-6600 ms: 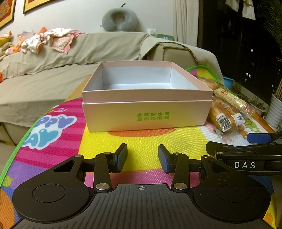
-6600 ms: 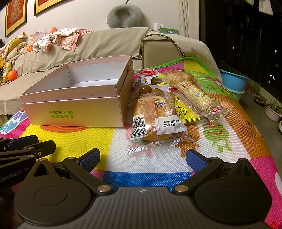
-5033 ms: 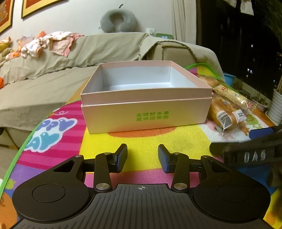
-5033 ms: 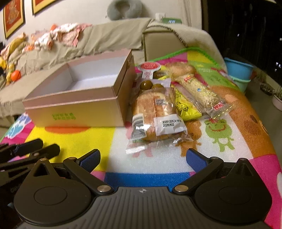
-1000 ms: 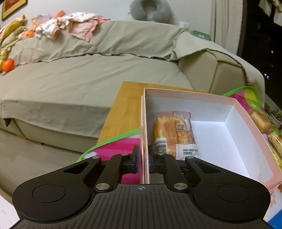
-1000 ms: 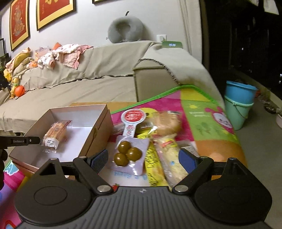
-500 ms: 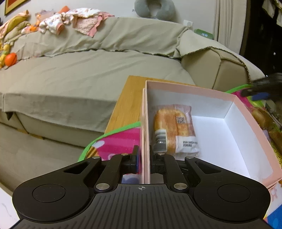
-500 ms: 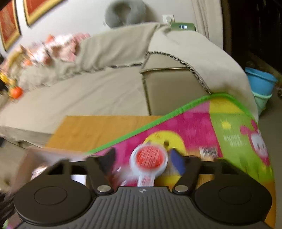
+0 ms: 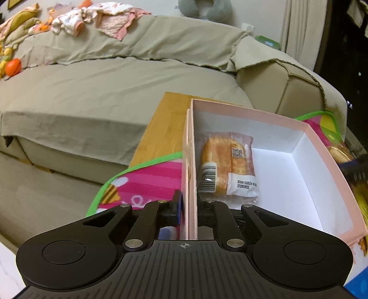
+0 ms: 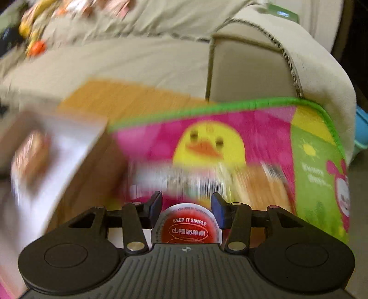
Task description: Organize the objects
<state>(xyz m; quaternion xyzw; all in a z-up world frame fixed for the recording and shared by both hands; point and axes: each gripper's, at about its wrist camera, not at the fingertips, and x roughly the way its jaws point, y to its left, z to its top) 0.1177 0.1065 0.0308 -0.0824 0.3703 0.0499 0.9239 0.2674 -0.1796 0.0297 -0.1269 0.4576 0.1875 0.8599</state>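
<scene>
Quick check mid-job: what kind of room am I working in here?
Most likely a home living room: a covered sofa with clothes draped on its back, a neck pillow above it, and a children's play mat over the low table.

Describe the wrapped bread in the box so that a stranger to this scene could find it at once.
Find the pink box on the colourful mat. The wrapped bread lies inside, against the wall gripped by the left tongs. It is the box's only content, with a barcode and white date label.
</scene>
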